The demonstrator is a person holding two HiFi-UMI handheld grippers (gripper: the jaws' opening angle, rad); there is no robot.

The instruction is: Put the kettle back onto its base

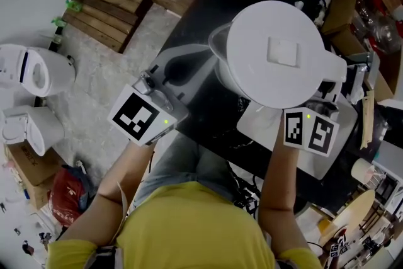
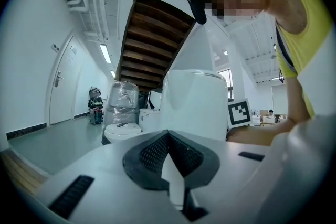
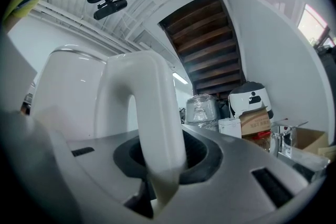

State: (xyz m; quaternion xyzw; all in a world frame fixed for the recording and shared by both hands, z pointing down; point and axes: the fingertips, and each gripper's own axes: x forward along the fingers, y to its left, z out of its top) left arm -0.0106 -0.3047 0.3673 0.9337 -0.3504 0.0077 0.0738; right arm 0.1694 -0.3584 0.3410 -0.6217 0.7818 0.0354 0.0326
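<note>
Kettle (image 1: 277,50) fills the middle of the head view, white, lid up, over the black tabletop (image 1: 214,110). It sits between the two claws. From this steep angle I cannot tell whether its bottom rests on anything. The left claw (image 1: 204,58) reaches in from the left and meets the kettle at its spout side. The right claw (image 1: 324,94) comes up from below to the handle (image 1: 334,69) on the opposite side. A pale flat slab (image 1: 258,126) lies on the tabletop beneath the right claw; whether it is the base I cannot tell. Left of the tabletop, two white appliances (image 1: 38,69) stand on the floor near a wooden pallet (image 1: 107,3).

In the left gripper view the kettle (image 2: 194,105) stands upright straight ahead. The left claw (image 2: 170,160) has its dark pads drawn in on a thin white edge, apparently part of the kettle's spout side. The right claw's marker cube (image 2: 239,113) shows just past the kettle's right flank.

In the right gripper view the right claw (image 3: 160,165) is clamped on the handle (image 3: 152,113), whose white loop rises from between the pads. The kettle's body (image 3: 68,97) stands just to the left. Farther right are a wrapped appliance (image 3: 202,107) and a cardboard box (image 3: 255,118).
</note>
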